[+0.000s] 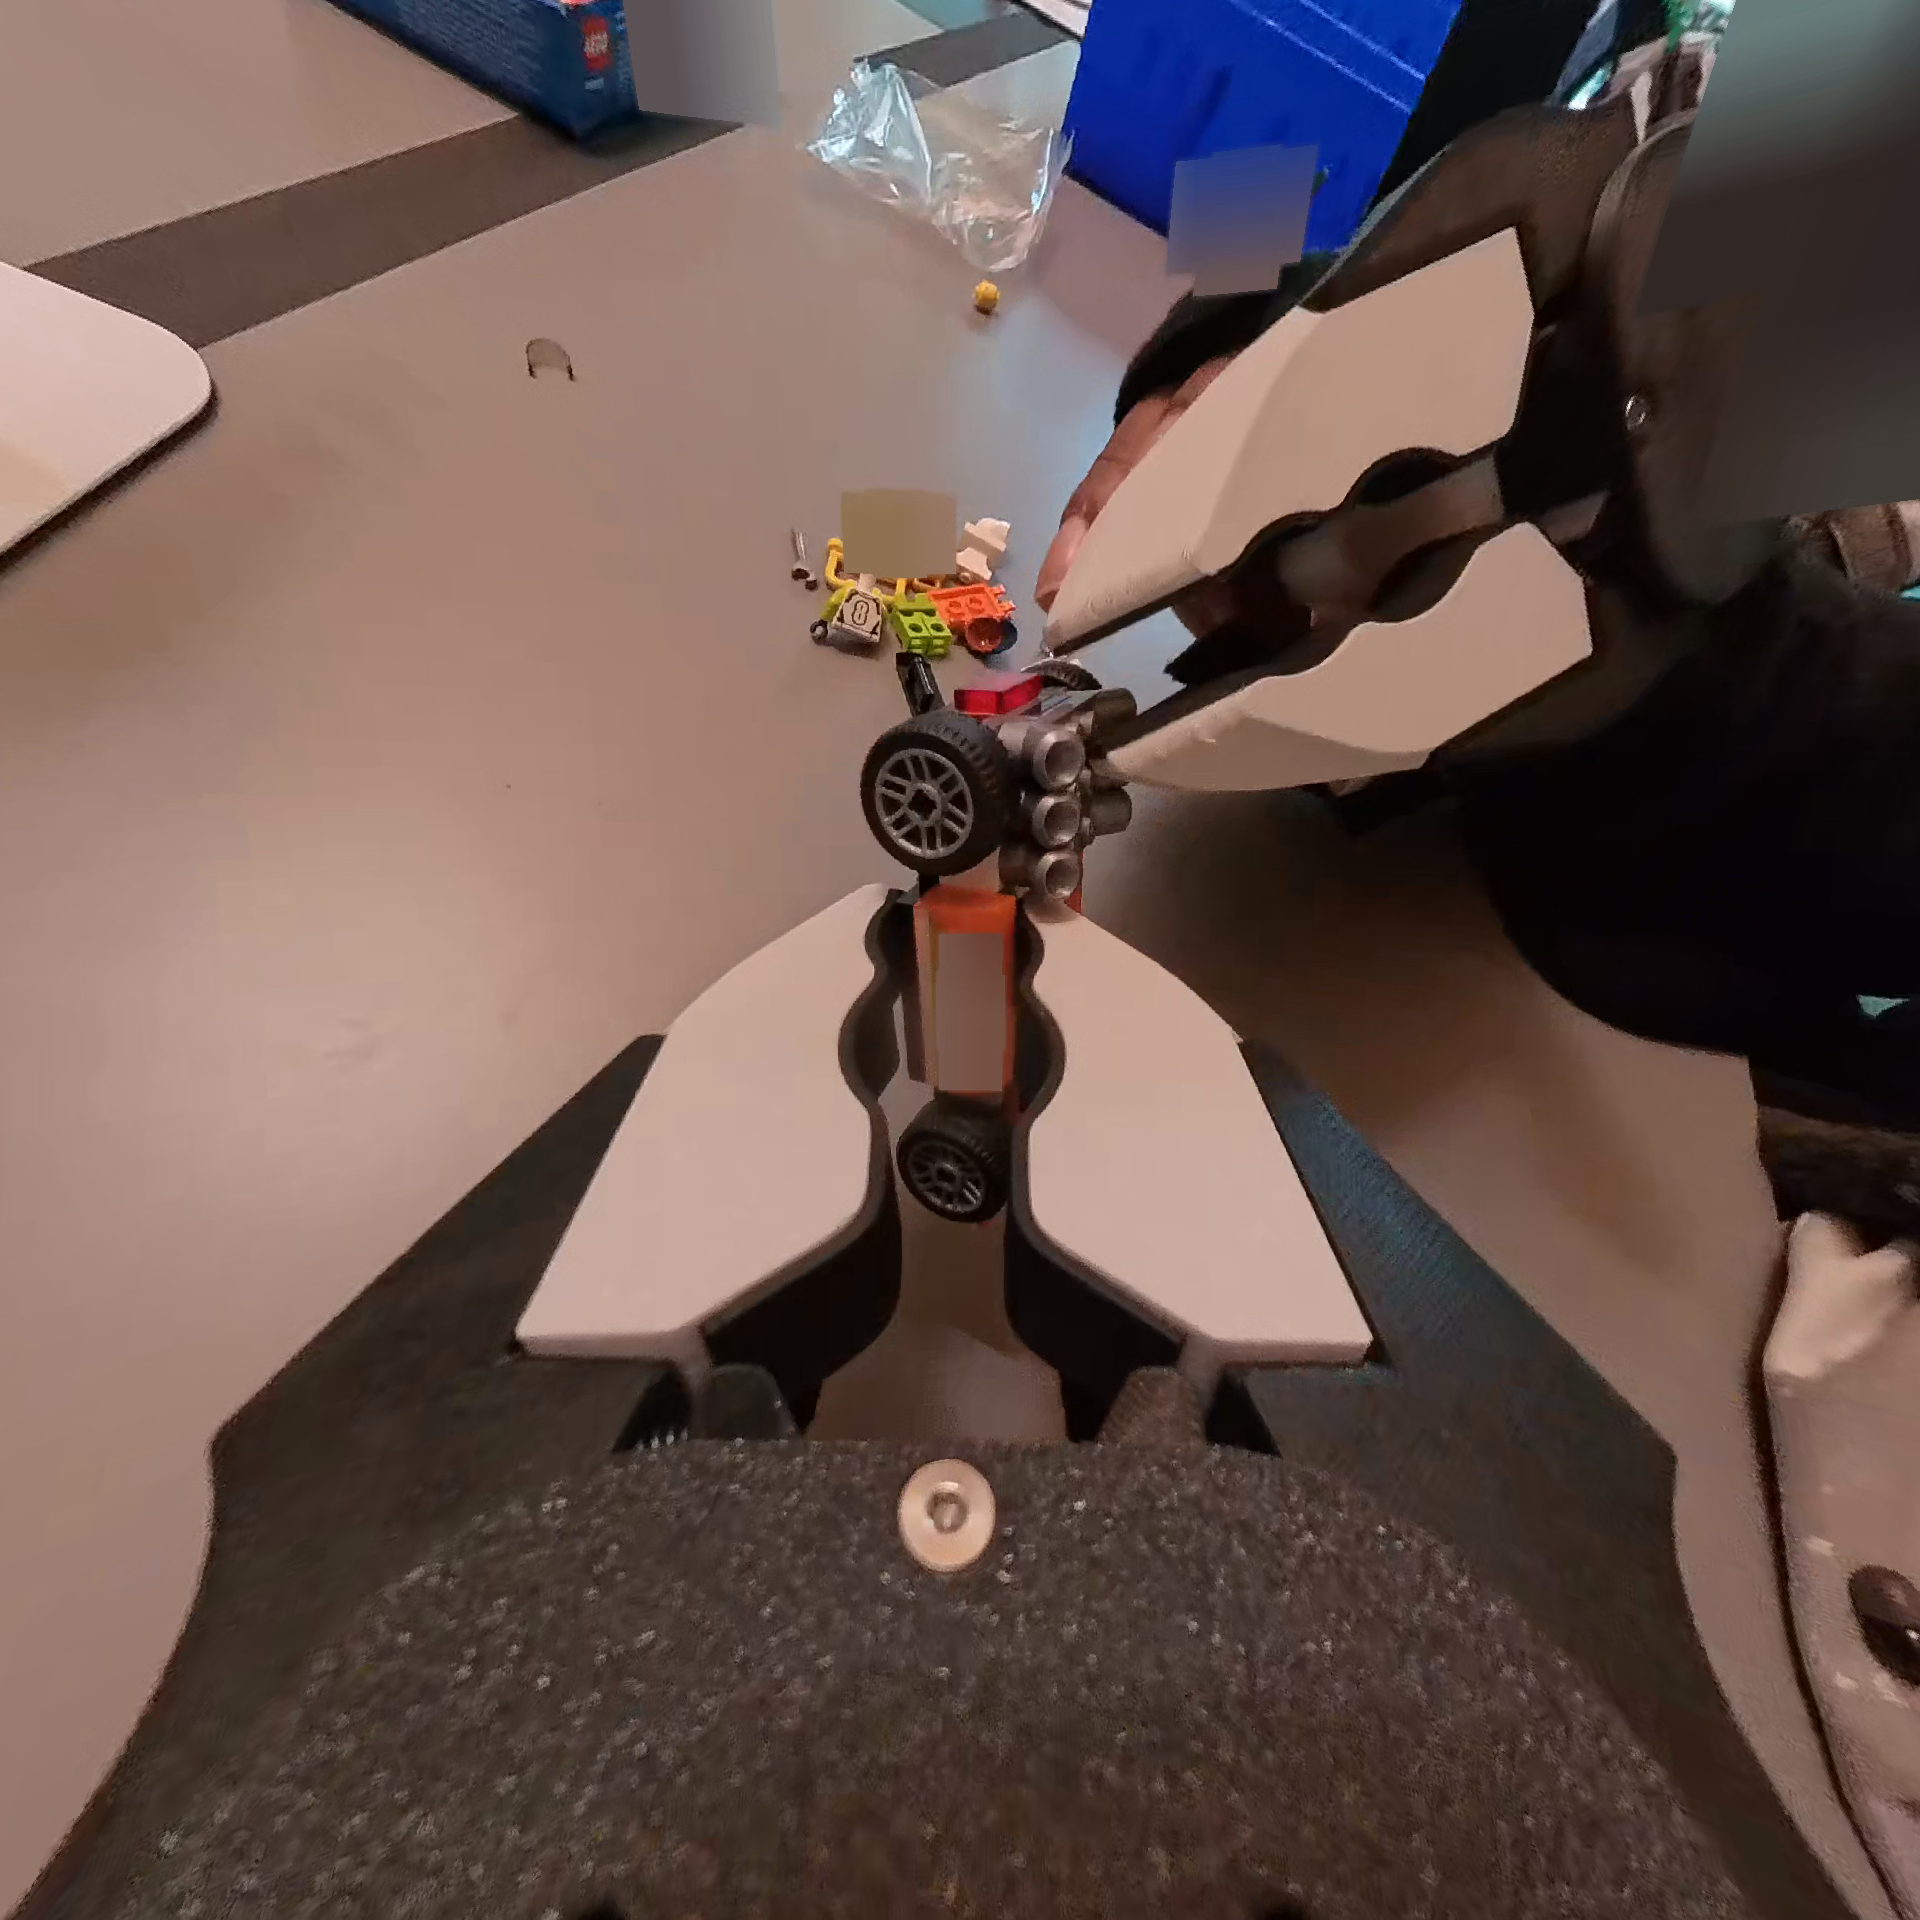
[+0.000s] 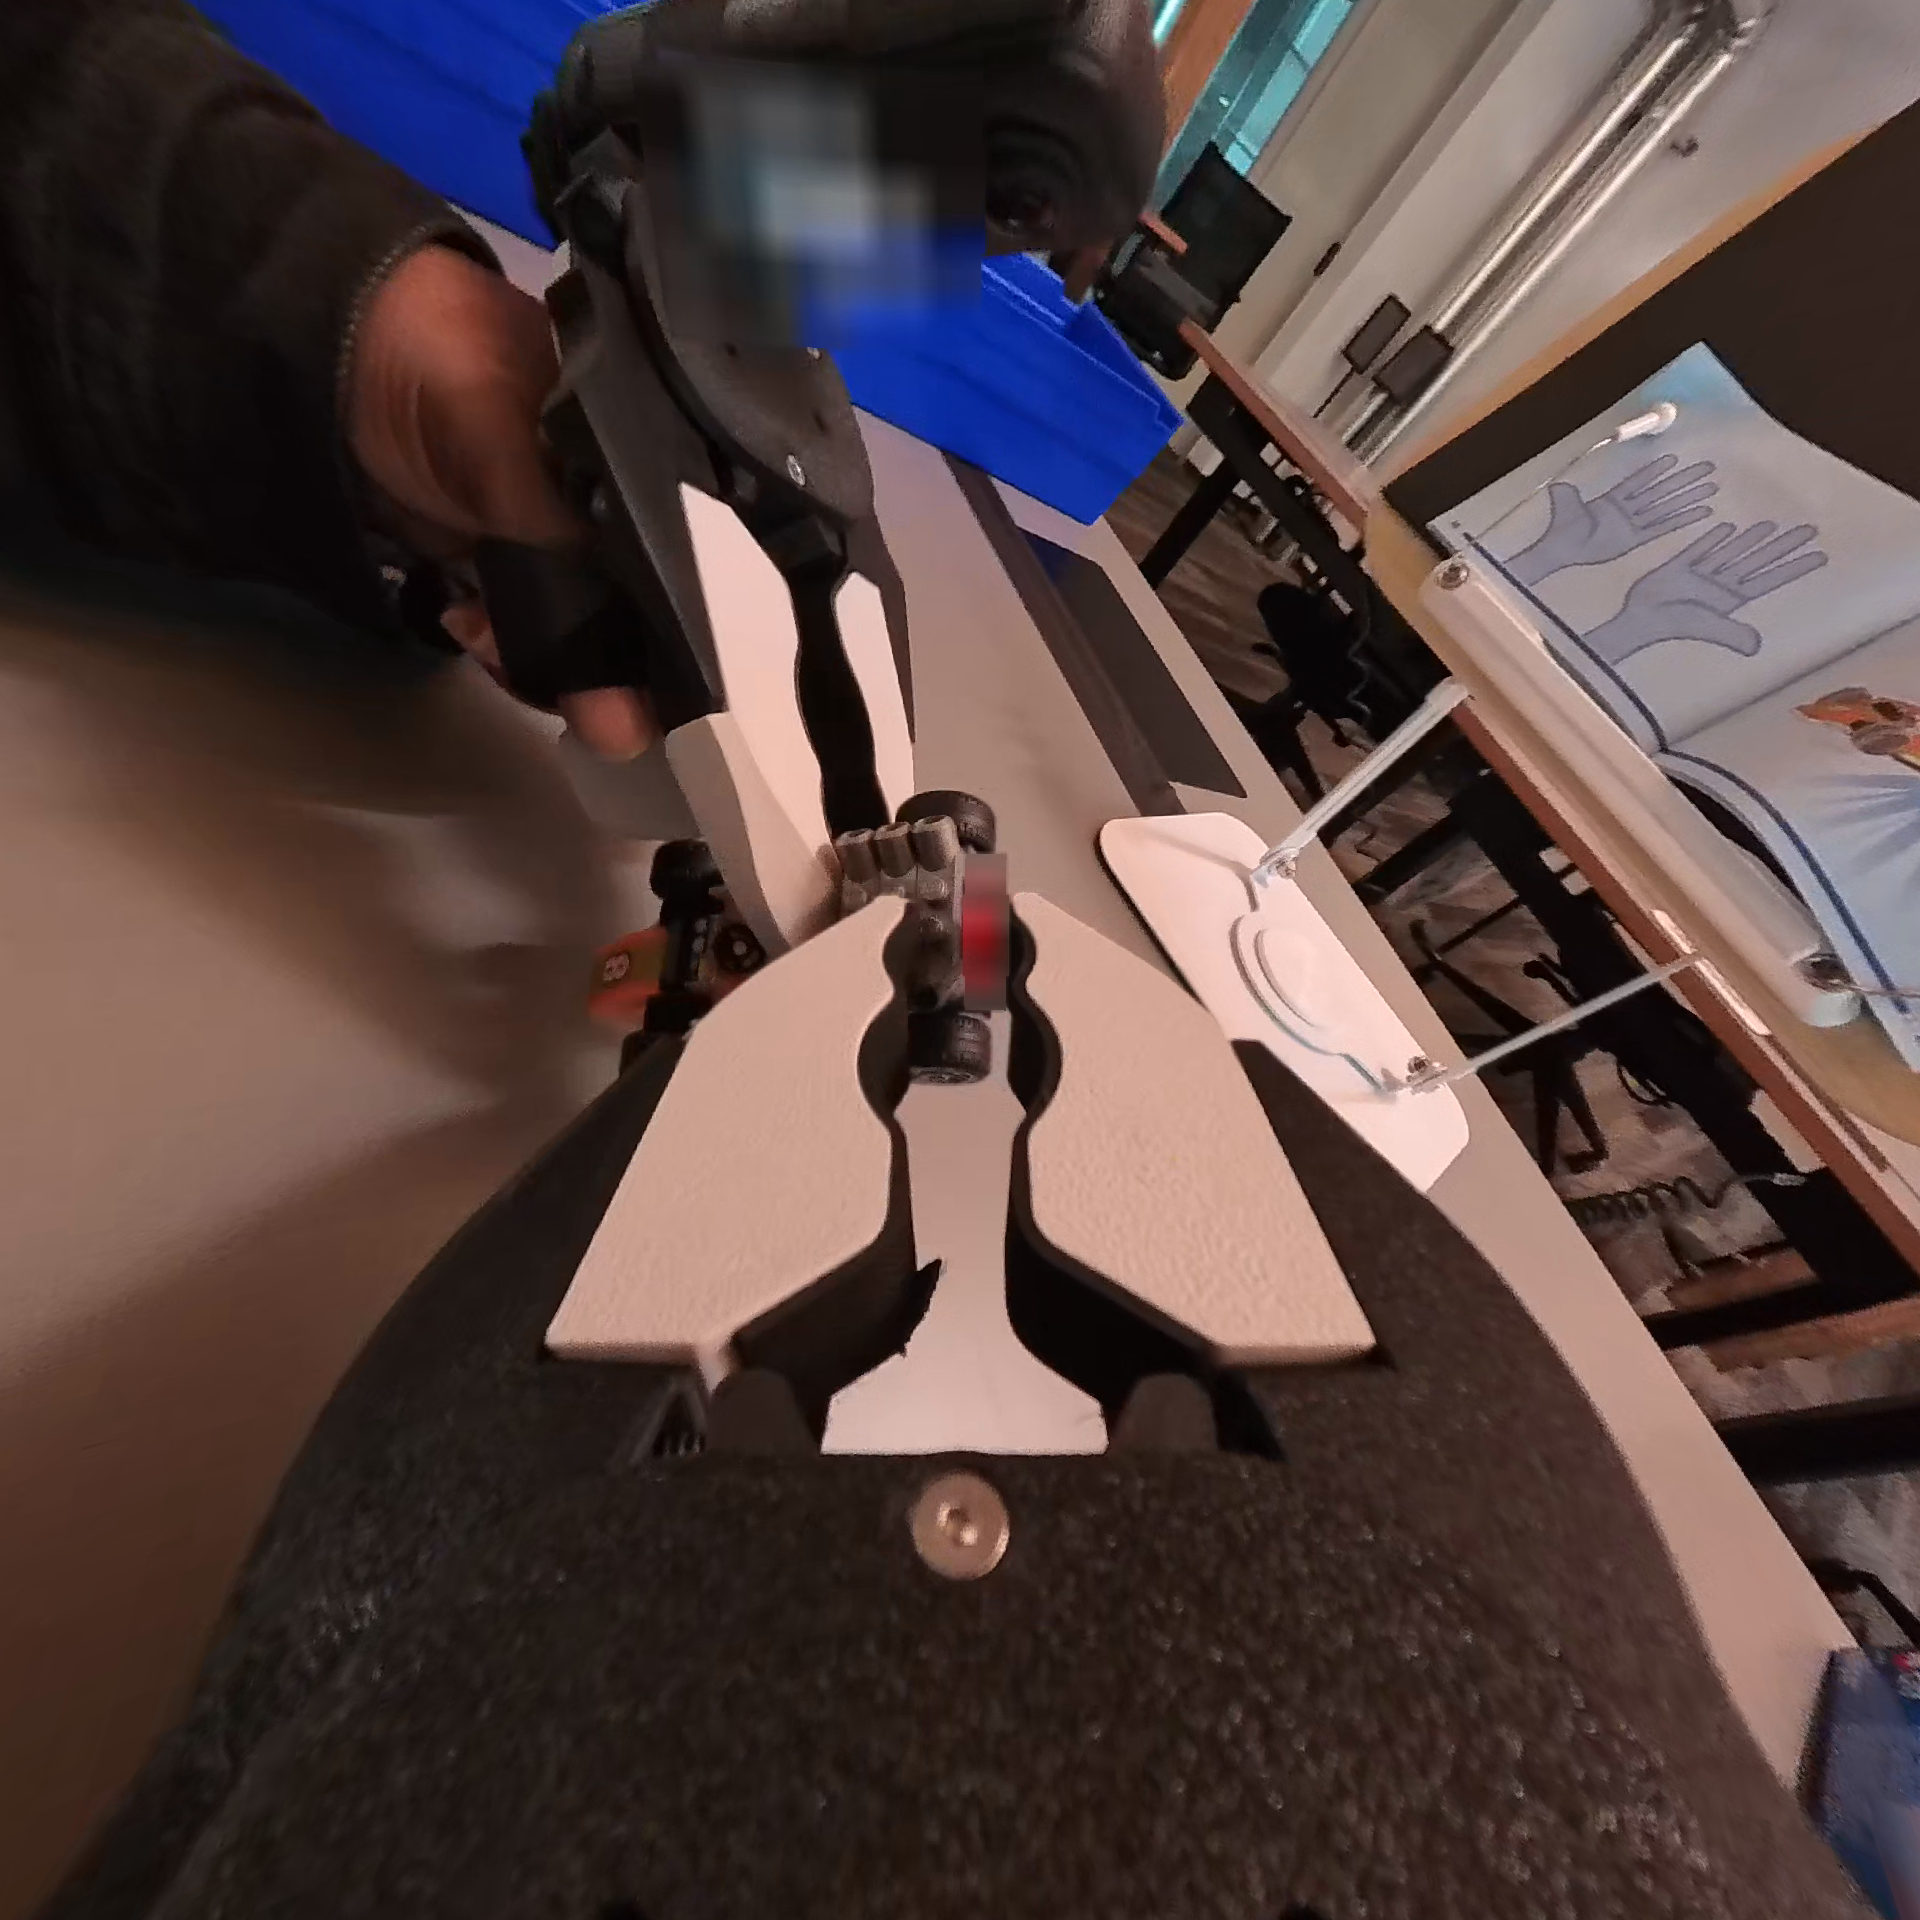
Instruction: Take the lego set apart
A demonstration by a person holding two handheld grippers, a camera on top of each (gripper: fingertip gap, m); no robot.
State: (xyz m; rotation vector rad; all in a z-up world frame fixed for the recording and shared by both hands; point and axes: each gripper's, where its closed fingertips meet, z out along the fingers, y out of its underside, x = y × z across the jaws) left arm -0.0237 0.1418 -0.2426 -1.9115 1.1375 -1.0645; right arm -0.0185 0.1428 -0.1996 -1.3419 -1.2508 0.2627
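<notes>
A small lego car with an orange body [image 1: 961, 920], black wheels [image 1: 930, 800] and grey exhaust pipes [image 1: 1055, 821] is held above the grey table [image 1: 416, 727]. My left gripper [image 1: 961, 904] is shut on the orange body, and the rear of the car sticks out past its fingertips. My right gripper [image 1: 1075, 691] comes in from the upper right. In the right wrist view the right gripper [image 2: 961, 904] is shut on the car's rear end, with the grey block and red brick [image 2: 982, 930] between its pads. The left gripper [image 2: 847, 831] shows there from above, with a hand on it.
A pile of loose lego pieces [image 1: 914, 613] lies on the table just beyond the car. A clear plastic bag [image 1: 935, 156], a small yellow piece [image 1: 985, 296], a blue bin [image 1: 1226, 104] and a blue box [image 1: 520, 52] lie farther back. A white stand base [image 2: 1278, 987] holds an open booklet [image 2: 1714, 623]. Some 4 cm of space lies between my two pairs of fingers.
</notes>
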